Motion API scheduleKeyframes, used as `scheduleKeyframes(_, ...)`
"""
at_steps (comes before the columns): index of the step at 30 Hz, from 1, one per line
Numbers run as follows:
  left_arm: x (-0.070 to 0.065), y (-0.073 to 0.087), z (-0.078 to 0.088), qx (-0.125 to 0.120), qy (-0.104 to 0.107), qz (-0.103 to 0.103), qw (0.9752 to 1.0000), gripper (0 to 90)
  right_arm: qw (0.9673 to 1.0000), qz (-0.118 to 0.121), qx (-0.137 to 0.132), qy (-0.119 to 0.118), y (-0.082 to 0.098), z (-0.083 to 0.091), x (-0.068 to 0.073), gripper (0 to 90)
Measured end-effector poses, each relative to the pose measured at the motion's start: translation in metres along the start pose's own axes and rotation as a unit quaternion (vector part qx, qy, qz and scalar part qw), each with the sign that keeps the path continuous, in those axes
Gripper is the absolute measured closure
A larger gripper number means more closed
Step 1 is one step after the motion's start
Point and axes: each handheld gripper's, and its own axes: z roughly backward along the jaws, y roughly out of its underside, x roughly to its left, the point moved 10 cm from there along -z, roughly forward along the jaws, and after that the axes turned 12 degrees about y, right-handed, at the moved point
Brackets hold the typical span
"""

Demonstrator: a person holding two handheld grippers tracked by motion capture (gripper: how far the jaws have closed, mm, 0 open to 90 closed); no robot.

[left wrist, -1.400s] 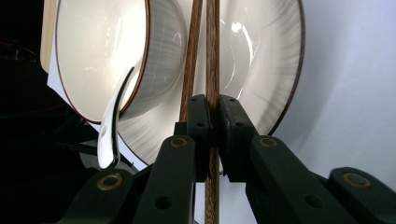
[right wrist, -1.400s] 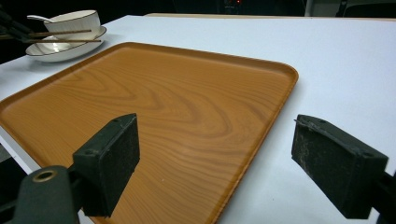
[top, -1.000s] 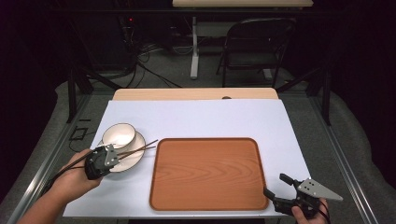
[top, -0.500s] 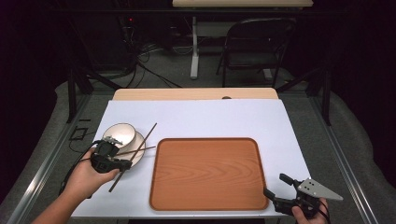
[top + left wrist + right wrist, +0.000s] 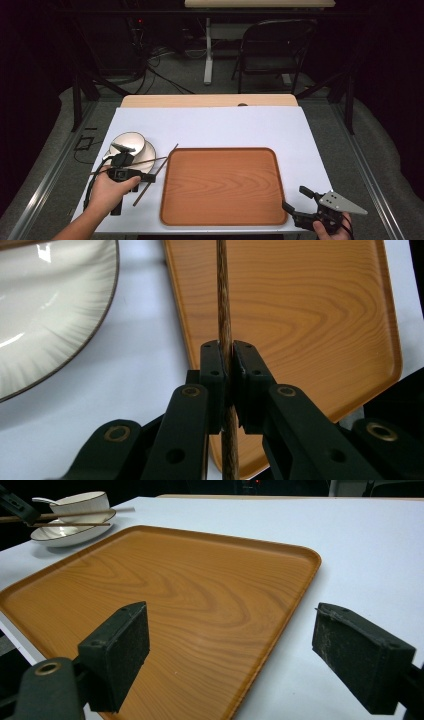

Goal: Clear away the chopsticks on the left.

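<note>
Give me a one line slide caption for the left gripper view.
The left gripper is shut on a wooden chopstick above the edge of the wooden tray, with a white plate beside it.

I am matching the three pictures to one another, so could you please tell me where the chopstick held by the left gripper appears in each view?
High view: the held chopstick slants at left, between plate and wooden tray.
Left gripper view: it runs straight up the middle, clamped in the left gripper.
Right gripper view: top left, level above the plate.
Shared landmark: the wooden tray.
</note>
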Motion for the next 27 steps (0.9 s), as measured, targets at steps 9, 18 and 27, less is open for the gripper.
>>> scheduleKeyframes(9, -0.008, 0.001, -0.019, -0.006, 0.006, -0.004, 1.0000, 84.5, 1.0000, -0.001, 0.000, -0.001, 0.000, 0.000, 0.000, 14.6)
scheduleKeyframes(18, -0.007, 0.007, -0.040, -0.006, 0.001, 0.059, 0.9982, 84.5, 1.0000, -0.004, -0.002, -0.001, 0.000, 0.001, -0.001, 14.6)
scheduleKeyframes(27, -0.003, 0.015, -0.063, 0.019, -0.010, 0.101, 0.9947, 84.3, 1.0000, -0.004, -0.003, 0.000, 0.000, 0.001, -0.002, 14.6)
